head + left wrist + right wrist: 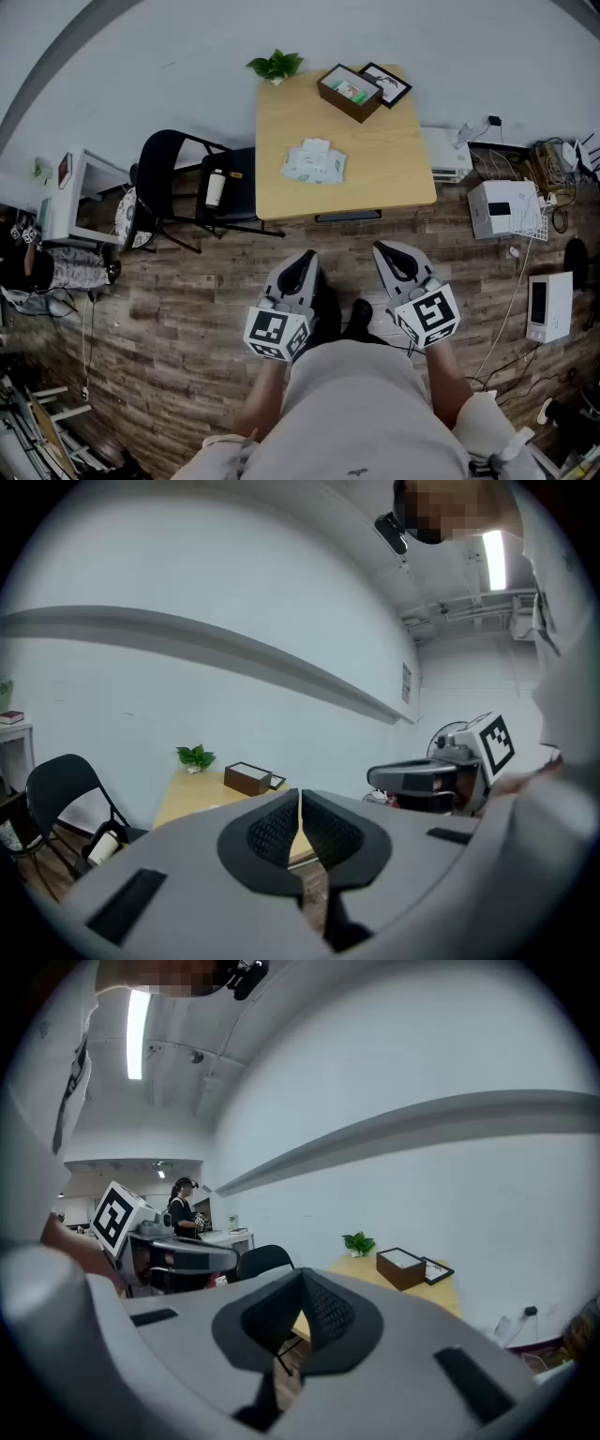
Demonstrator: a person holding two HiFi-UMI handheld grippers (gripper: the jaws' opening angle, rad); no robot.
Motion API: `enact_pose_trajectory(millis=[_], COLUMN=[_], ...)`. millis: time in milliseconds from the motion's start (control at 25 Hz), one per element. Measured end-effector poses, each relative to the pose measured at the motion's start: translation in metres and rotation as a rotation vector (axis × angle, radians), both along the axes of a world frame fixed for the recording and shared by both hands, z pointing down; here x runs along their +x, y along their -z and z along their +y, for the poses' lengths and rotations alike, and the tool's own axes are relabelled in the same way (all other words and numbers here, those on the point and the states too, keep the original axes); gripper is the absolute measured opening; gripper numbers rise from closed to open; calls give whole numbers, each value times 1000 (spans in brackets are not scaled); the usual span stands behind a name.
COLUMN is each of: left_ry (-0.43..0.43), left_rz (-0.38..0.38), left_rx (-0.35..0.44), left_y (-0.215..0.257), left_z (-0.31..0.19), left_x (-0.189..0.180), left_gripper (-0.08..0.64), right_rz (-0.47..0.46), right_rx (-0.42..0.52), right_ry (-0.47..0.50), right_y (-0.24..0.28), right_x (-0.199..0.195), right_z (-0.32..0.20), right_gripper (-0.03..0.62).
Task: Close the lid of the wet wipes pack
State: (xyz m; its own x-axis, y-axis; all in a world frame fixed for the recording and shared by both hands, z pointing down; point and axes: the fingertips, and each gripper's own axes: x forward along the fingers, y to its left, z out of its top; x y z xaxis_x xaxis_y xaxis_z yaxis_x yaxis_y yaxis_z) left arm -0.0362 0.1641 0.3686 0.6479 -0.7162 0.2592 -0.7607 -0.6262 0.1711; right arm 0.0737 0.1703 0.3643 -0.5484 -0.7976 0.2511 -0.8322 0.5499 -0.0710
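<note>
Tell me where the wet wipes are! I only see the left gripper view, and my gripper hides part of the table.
Observer: In the head view, the wet wipes pack lies near the middle of the table.
Operator: Am I close to it?
Observer: No. The left gripper hangs over the wooden floor, short of the table's near edge.
Operator: Is my other gripper holding something?
Observer: No. The right gripper has its jaws together, with nothing between them.
</note>
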Motion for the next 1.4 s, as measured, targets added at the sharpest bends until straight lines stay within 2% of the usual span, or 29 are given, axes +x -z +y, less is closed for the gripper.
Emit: enact_pose_trajectory(millis=[400,760,1400], left_ry=[-18,-11,2], left_rz=[13,9,12], left_rx=[41,42,35], left_y=[19,20,16], left_z=[31,48,36], left_x=[16,14,-4], left_gripper=[12,12,12], right_rz=[13,-3,-18], right_rx=[46,51,45], right_ry=[-17,-17,13], right_y=[17,17,13], right_x=[13,13,-8], right_z=[38,52,37], right_gripper=[-3,-2,-2])
